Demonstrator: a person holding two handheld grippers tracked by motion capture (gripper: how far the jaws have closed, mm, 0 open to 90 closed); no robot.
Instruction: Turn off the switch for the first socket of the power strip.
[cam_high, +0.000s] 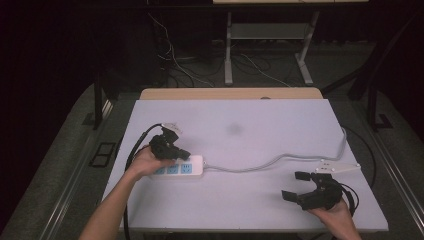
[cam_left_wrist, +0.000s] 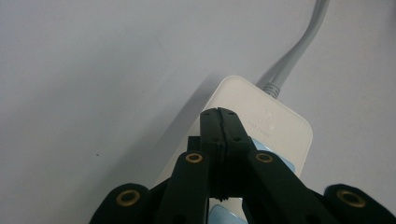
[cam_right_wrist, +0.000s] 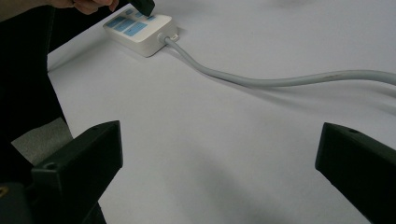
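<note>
Lying near the left front of the white table top (cam_high: 250, 130), the white rectangular plastic power strip with pale blue socket faces (cam_high: 192, 168) is pinned under the left gripper (cam_high: 181, 152), whose black jaws are pressed flat together with nothing between them, their tips set on the strip's top surface close to the end where the grey round cable (cam_high: 280, 160) leaves it. A slip is the likeliest trouble here: the smooth plastic casing could be skated sideways across the bare table if the closed tips are pushed at a slant rather than straight down. A second risk can be judged from the cable, which is curved loosely across to the right edge and could drag or twist the strip if it is snagged. The left hand (cam_high: 150, 161) is laid beside and partly over the strip's near end, wrist low, forearm angled in from the bottom left. The right gripper (cam_high: 295, 186) is held well apart from the strip near the front right corner, jaws spread wide and empty, aimed leftward across the table, cradled from below by the right hand (cam_high: 336, 212).
</note>
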